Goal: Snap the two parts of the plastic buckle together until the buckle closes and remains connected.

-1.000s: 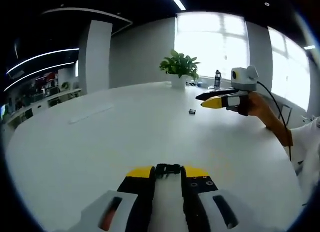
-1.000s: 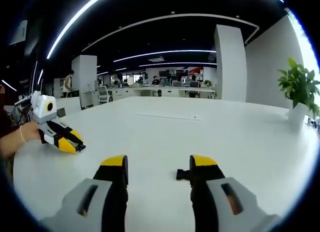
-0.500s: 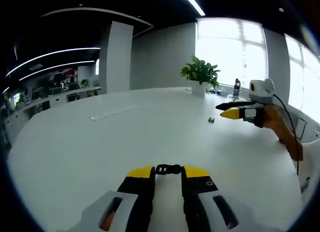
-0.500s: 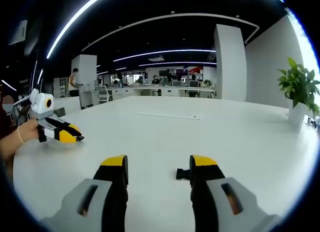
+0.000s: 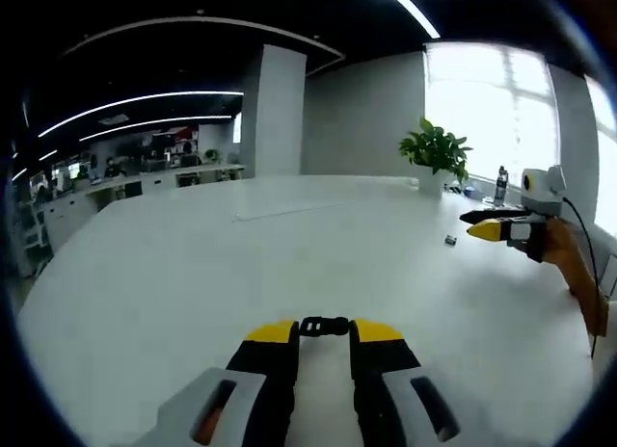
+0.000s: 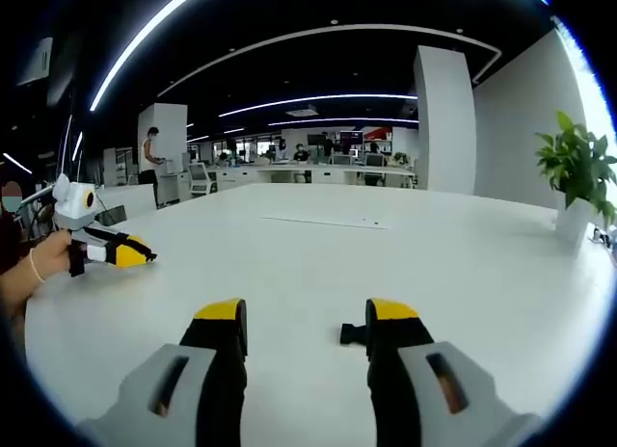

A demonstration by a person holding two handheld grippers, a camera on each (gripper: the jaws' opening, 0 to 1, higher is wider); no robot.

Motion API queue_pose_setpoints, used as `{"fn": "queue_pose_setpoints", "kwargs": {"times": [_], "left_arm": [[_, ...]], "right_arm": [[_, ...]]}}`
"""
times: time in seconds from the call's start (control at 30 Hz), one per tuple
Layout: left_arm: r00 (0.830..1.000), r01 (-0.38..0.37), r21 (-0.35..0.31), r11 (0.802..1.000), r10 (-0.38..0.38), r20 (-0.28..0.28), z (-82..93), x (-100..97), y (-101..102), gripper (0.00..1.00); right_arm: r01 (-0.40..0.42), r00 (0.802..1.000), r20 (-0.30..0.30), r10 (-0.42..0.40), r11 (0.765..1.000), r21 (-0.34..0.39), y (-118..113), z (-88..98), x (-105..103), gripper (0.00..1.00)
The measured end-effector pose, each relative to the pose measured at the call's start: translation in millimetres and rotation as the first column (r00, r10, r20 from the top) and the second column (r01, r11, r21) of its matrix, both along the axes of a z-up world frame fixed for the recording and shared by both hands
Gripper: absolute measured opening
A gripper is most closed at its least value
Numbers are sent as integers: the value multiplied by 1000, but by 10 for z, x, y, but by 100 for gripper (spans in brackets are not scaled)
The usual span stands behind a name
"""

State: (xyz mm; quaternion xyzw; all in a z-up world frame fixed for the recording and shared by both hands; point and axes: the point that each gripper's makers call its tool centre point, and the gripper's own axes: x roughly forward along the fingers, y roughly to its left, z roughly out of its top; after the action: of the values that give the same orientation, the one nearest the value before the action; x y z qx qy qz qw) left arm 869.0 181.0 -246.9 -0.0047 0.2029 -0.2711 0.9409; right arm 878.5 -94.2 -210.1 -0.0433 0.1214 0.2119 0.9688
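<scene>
White and broad, the table (image 5: 193,274) runs back toward an open office with desks, a square pillar and bright windows. In the left gripper view, the left tool (image 5: 324,333) has its yellow-tipped jaws drawn narrow around a black buckle part (image 5: 324,326), which is pinched between the tips and sits crosswise above the table. Off to the right in that view, the right tool (image 5: 487,224) is held in a hand (image 5: 557,256) over the table, and a small dark buckle piece (image 5: 450,240) lies on the table just beside and below its tips. In the right gripper view, the right tool (image 6: 307,322) stands wide, its jaws well apart; the buckle piece (image 6: 352,333) lies on the table touching the inner side of the right-hand jaw, with open table between it and the other jaw. The left tool (image 6: 123,255) appears far to the left there. A potted plant (image 6: 576,177) stands in a white pot near the table's far edge, leaves filling the pot's top.
</scene>
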Motion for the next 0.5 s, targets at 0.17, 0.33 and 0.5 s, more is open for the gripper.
{"fn": "queue_pose_setpoints", "kwargs": {"times": [0.17, 0.33, 0.5], "left_arm": [[1000, -28, 32, 999, 28, -2, -24, -2, 54, 20], [998, -62, 44, 997, 62, -1, -30, -8, 100, 20], [993, -117, 83, 990, 116, 14, -38, -9, 198, 20]], "right_arm": [[0, 1000, -2, 0, 1000, -1, -3, -3, 12, 50], [0, 1000, -2, 0, 1000, -1, -8, -2, 25, 50], [-2, 1000, -2, 2, 1000, -1, -2, -2, 21, 50]]}}
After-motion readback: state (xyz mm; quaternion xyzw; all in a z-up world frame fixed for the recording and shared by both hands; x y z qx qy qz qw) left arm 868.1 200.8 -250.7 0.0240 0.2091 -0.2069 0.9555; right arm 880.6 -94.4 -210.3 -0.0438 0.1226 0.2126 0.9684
